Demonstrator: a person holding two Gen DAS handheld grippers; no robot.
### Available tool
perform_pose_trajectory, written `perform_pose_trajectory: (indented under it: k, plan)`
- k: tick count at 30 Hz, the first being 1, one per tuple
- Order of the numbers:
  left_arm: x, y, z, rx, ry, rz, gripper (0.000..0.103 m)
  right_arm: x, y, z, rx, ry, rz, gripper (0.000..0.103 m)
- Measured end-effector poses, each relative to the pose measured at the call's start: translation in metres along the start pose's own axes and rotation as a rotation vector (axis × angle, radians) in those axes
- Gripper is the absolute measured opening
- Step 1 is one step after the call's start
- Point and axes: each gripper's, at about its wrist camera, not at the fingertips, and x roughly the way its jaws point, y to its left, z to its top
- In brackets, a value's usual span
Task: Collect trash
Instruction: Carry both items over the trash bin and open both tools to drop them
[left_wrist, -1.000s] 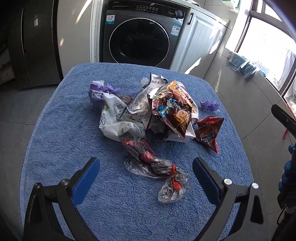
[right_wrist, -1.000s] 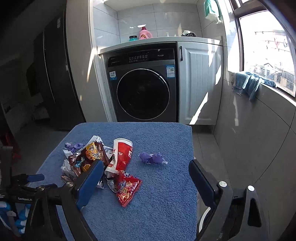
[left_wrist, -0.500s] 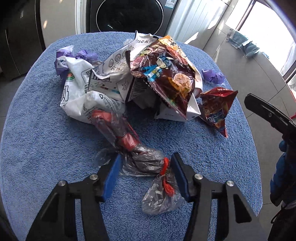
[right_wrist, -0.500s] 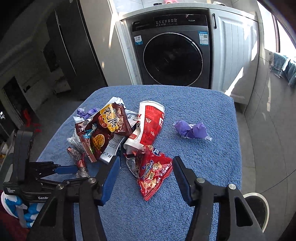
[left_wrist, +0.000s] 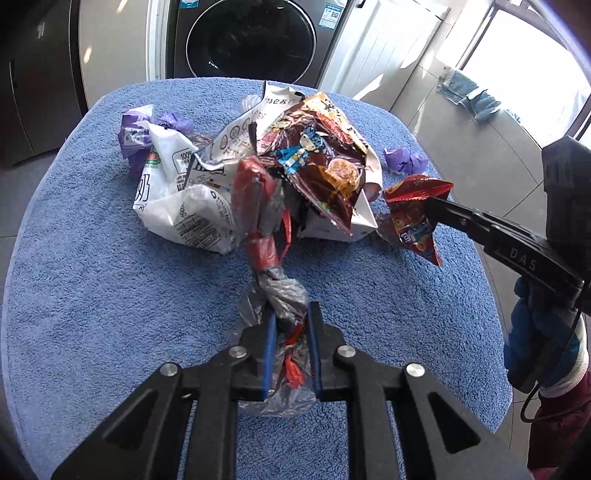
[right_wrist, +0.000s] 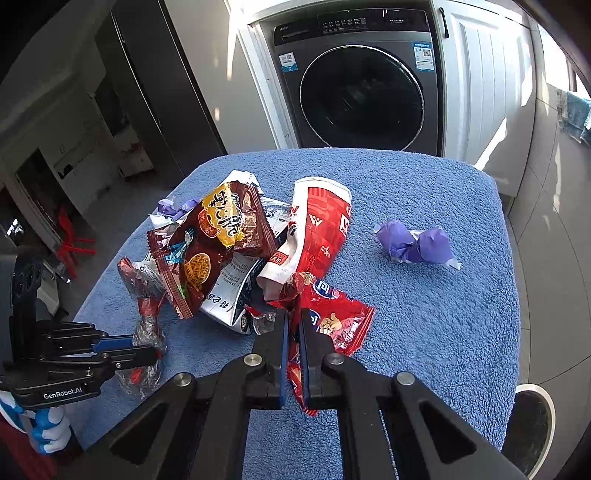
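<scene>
Blue towel (right_wrist: 424, 314): left claw (right_wrist: 147, 345) body reads "GenRobot.AI".

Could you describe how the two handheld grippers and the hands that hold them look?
Both grippers are black angular frames with silver bolts and blue finger pads. The left gripper carries white "GenRobot.AI" lettering; the right gripper shows letters "DAS" and a thin black cable. The right hand wears a blue glove with a white cuff and a dark red sleeve.

A home laundry corner: front-loading washing machine (right_wrist: 360, 92) built under a counter, white cabinet door (right_wrist: 484, 74) just right of it.
</scene>
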Motion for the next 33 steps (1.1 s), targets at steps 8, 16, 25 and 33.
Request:
perform_pose_trajectory:
  k: [8, 16, 25, 33]
  plan:
    - [-0.048, -0.011, -0.015, 0.055, -0.109, -0.029, 0.013, -0.059, 0.013, -0.011, 0.007, -0.115, -0.003, 0.005]
    - [-0.074, -0.074, -0.007, 0.289, -0.171, -0.039, 0.013, -0.135, -0.009, -0.034, 0.055, -0.252, -0.083, 0.005]
    - [-0.029, -0.205, 0.024, 0.535, -0.078, -0.191, 0.013, -0.204, -0.107, -0.093, 0.269, -0.32, -0.28, 0.005]
    - [0.056, -0.325, 0.036, 0.666, 0.083, -0.324, 0.015, -0.205, -0.187, -0.153, 0.473, -0.261, -0.384, 0.005]
